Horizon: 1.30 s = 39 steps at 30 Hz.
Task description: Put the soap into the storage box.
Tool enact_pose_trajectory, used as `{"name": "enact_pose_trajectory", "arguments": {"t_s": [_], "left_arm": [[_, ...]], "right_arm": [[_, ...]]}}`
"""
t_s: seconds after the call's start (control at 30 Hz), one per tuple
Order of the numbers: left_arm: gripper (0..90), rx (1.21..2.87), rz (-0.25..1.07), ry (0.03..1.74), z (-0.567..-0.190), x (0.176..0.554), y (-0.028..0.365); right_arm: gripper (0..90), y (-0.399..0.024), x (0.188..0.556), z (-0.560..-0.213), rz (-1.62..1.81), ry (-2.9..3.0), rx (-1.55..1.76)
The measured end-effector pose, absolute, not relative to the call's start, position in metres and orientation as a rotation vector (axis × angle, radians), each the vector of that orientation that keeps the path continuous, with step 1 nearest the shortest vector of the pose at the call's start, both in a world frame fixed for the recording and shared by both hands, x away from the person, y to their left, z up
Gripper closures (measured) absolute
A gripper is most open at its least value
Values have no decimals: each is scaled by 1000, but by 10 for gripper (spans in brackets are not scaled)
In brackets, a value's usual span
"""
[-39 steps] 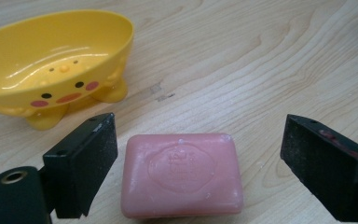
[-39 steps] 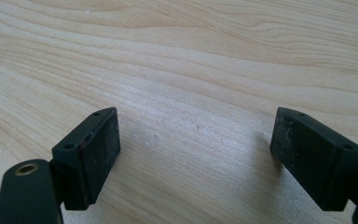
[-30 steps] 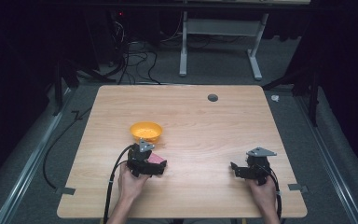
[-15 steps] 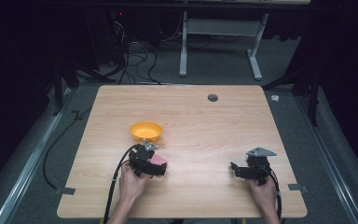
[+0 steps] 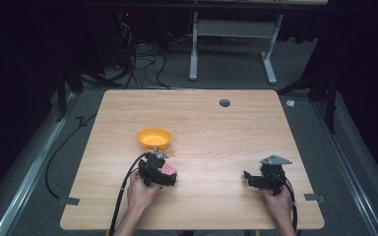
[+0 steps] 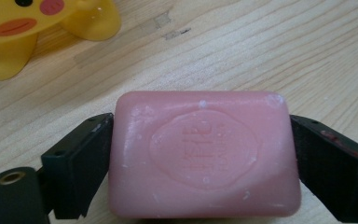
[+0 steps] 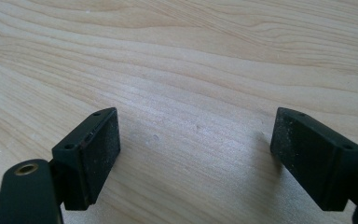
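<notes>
A pink bar of soap [image 6: 200,156] with an embossed oval stamp sits squeezed between the two black jaws of my left gripper [image 6: 200,163], low over the wood. In the high view that left gripper [image 5: 163,172] is near the table's front left, with the pink soap [image 5: 168,169] showing at its tip. Just behind it stands a yellow dish [image 5: 154,138]; in the left gripper view the yellow dish [image 6: 37,28] has a duck face with an orange beak. My right gripper [image 5: 248,178] rests at the front right, and in its own view the right gripper [image 7: 196,149] has its jaws wide apart over bare wood.
The light wooden table [image 5: 226,132] has a round grommet hole [image 5: 224,103] near its back edge. A black cable [image 5: 120,196] trails from the left gripper over the front edge. Dark floor, cables and a white desk frame [image 5: 231,44] lie beyond the table.
The left gripper with the soap has shifted slightly toward the right and front. The right gripper has stayed in place.
</notes>
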<state>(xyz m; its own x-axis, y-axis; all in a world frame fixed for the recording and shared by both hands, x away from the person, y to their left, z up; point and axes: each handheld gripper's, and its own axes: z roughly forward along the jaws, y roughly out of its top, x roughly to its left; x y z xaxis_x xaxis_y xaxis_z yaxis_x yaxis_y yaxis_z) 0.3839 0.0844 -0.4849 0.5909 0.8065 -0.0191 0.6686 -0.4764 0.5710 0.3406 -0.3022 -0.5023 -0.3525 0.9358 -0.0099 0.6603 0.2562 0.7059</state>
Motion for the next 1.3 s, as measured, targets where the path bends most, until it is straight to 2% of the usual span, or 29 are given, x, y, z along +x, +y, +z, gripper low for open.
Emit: {"name": "enact_pose_trajectory", "arguments": {"t_s": [1.3], "left_arm": [[136,2288,363,1220,-483,386,85]], "right_arm": [[164,-302,341,-502,860,2104,1450]]}}
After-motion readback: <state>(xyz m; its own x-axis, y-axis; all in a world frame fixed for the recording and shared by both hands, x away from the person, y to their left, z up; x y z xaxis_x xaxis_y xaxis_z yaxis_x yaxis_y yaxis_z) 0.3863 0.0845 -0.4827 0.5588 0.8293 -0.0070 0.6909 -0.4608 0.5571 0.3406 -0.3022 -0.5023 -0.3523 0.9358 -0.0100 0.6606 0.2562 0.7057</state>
